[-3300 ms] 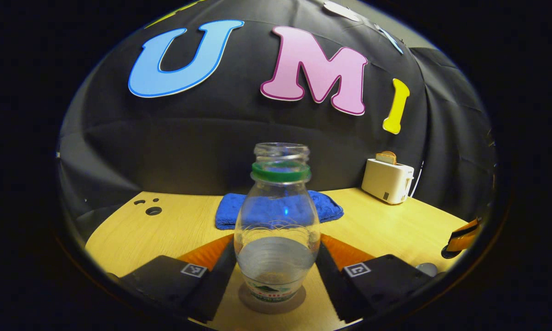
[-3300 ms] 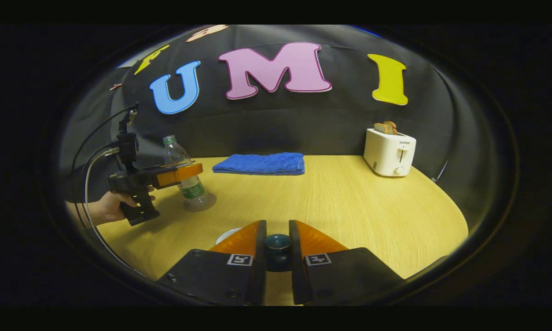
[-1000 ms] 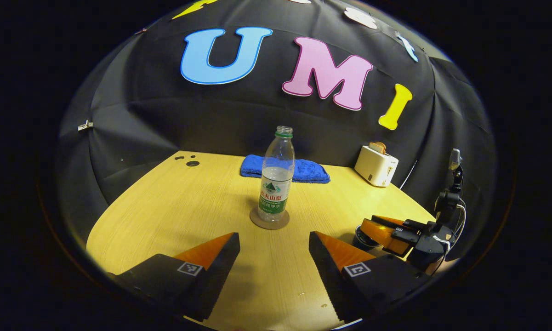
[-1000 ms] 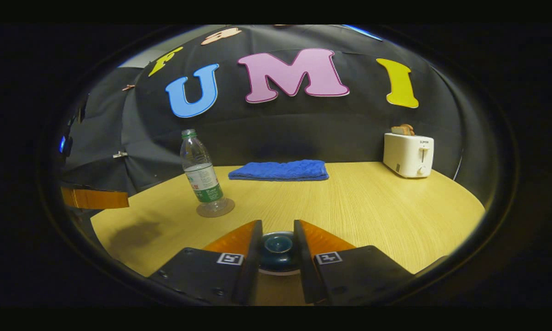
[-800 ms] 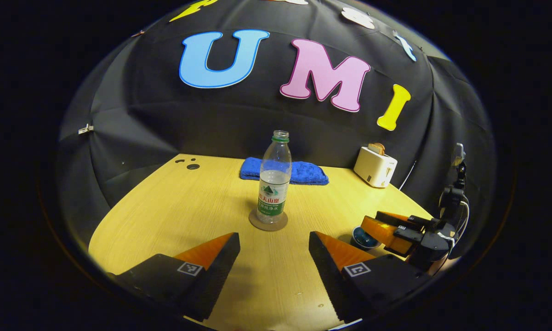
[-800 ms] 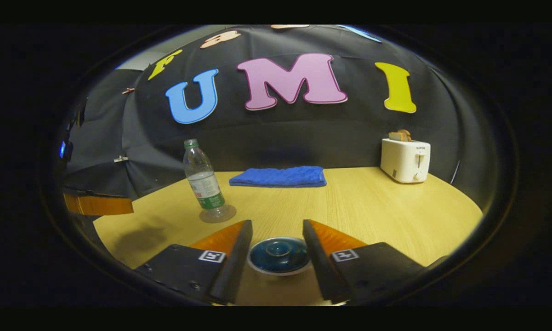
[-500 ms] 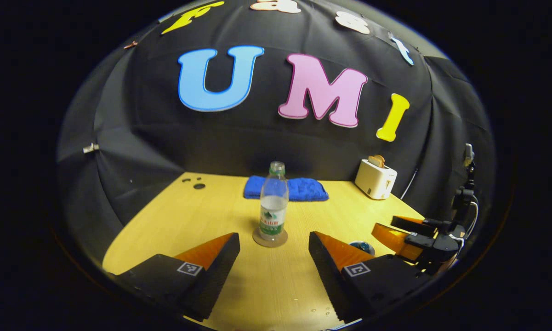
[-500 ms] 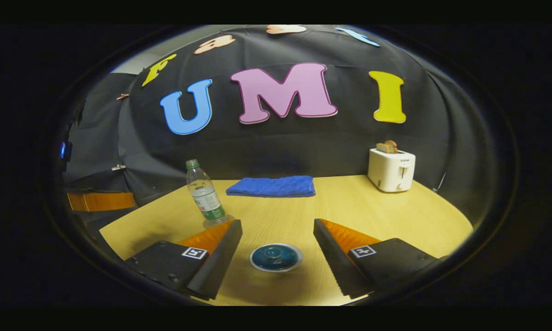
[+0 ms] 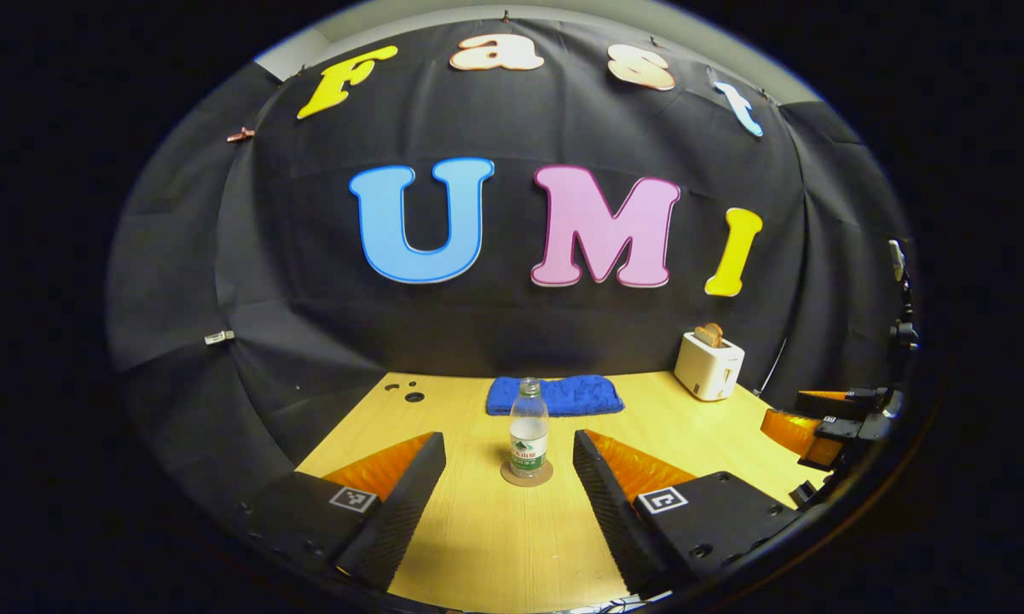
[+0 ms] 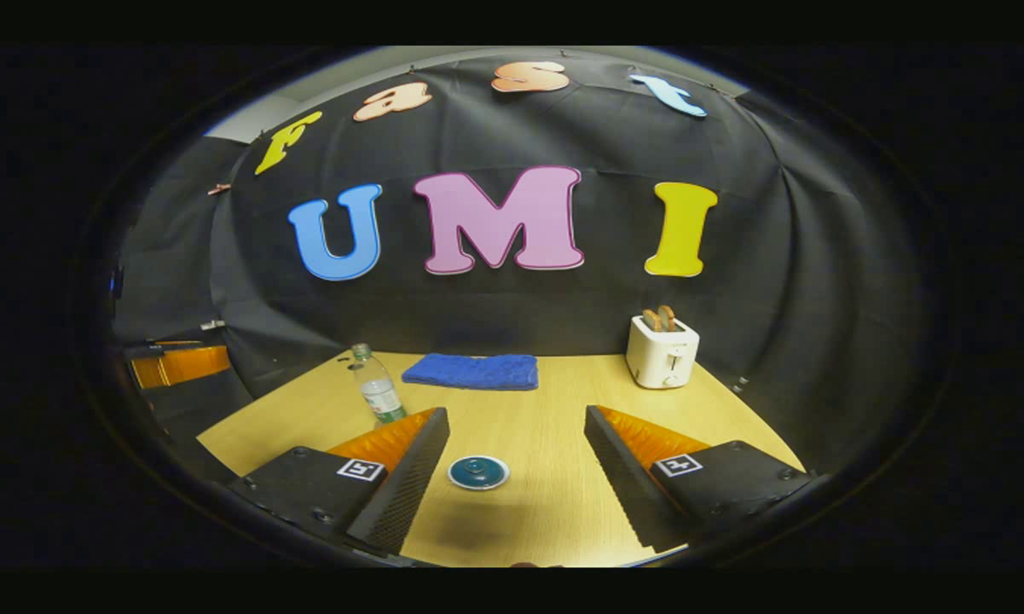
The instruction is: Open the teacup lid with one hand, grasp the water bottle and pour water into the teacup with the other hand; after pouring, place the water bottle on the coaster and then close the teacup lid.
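A clear water bottle (image 9: 528,431) with a green neck ring and no cap stands upright on a round brown coaster (image 9: 526,474) on the wooden table (image 9: 494,546). My left gripper (image 9: 509,465) is open, drawn well back from the bottle with nothing between its fingers. In the right gripper view the bottle (image 10: 377,394) stands at the left. The teacup with its dark blue lid (image 10: 478,472) on sits on the table between and beyond my open right gripper (image 10: 517,448). The right gripper (image 9: 823,421) also appears at the right edge of the left gripper view.
A folded blue cloth (image 9: 555,395) lies at the back of the table, and a white toaster (image 9: 708,365) with bread in it stands at the back right. Small round holes (image 9: 407,393) mark the table's back left. The left gripper (image 10: 170,362) shows at the far left in the right gripper view.
Both grippers have pulled back and risen away from the table. The right gripper has let go of the lid, which now rests on the teacup. The bottle stays on the coaster.
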A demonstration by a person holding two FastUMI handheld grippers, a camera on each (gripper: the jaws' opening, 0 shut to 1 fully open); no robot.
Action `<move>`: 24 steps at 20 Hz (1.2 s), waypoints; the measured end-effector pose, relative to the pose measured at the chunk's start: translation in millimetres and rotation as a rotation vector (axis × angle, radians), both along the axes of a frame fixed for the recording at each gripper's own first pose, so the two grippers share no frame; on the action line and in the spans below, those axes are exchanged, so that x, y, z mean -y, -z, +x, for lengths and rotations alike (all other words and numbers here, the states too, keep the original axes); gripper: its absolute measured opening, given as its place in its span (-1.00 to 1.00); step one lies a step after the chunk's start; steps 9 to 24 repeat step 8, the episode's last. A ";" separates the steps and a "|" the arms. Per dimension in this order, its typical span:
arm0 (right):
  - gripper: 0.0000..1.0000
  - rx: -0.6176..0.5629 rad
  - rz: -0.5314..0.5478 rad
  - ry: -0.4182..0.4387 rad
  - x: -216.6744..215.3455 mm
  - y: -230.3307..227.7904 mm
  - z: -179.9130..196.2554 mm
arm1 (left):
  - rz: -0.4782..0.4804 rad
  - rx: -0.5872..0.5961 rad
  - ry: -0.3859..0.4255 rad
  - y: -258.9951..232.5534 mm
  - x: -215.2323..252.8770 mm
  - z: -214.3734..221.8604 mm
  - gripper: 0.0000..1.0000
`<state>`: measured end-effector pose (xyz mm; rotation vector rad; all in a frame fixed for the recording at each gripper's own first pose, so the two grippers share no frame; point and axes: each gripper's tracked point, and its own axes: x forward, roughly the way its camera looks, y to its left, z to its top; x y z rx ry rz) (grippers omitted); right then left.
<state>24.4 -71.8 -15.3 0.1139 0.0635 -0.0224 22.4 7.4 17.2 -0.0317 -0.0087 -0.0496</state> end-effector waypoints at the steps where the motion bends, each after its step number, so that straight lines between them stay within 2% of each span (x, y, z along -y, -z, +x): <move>1: 0.96 0.003 0.011 -0.006 -3.1 -9.4 -8.8 | 0.016 0.034 -0.028 -9.3 -9.4 -9.5 0.90; 3: 0.97 0.030 0.000 -0.005 -6.6 -28.0 -29.9 | 0.032 0.071 -0.056 -20.2 -14.7 -30.5 0.92; 8: 0.96 0.089 -0.056 0.015 -20.1 -51.6 -78.2 | 0.002 0.042 -0.025 -8.6 -10.0 -72.2 0.91; 24: 0.96 0.089 -0.056 0.015 -20.1 -51.6 -78.2 | 0.002 0.042 -0.025 -8.6 -10.0 -72.2 0.91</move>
